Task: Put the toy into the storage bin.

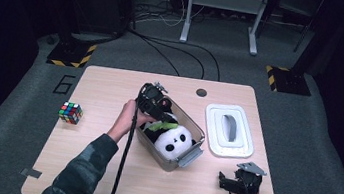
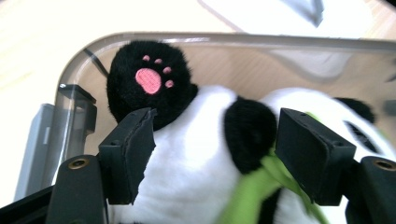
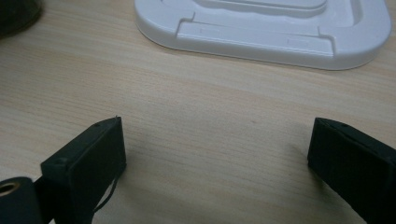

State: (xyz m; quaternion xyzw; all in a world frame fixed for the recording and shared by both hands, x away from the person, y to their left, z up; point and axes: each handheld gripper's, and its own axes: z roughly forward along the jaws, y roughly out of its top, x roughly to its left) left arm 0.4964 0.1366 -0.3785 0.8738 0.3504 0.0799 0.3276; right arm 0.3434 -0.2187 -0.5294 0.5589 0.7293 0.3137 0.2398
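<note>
A person sits at a light wooden table [image 1: 100, 168] with a two-jaw gripper in each hand. Near the table's middle stands a clear plastic storage box [image 1: 191, 156] with grey latches, its long axis running diagonally from the far left to the near right. Inside it lies a plush panda [image 1: 173, 140], black and white with a green scarf, stretched along the box with its head at the nearer right end and its body toward the far left end.

The left gripper [image 1: 154, 106] hangs over the far left end of the box, pointing down at the panda's body. In the left gripper view its jaws stand fairly wide, one on each side of the white belly [image 2: 196, 163], and the pads do not press the plush. A black paw with a pink pad [image 2: 152, 80] lies just beyond the jaw at the left.

The right gripper [image 1: 229, 181] rests well apart near the table's near right corner, jaws wide, with bare wood between them. The white box lid [image 1: 229, 130] lies just right of the box, between that gripper and the table's far edge.

A Rubik's cube [image 1: 70, 112] sits at the left edge. The number 6 [image 1: 63, 84] is marked on the floor there; no brand or label can be read.

The left hand is much the nearer to the panda.
</note>
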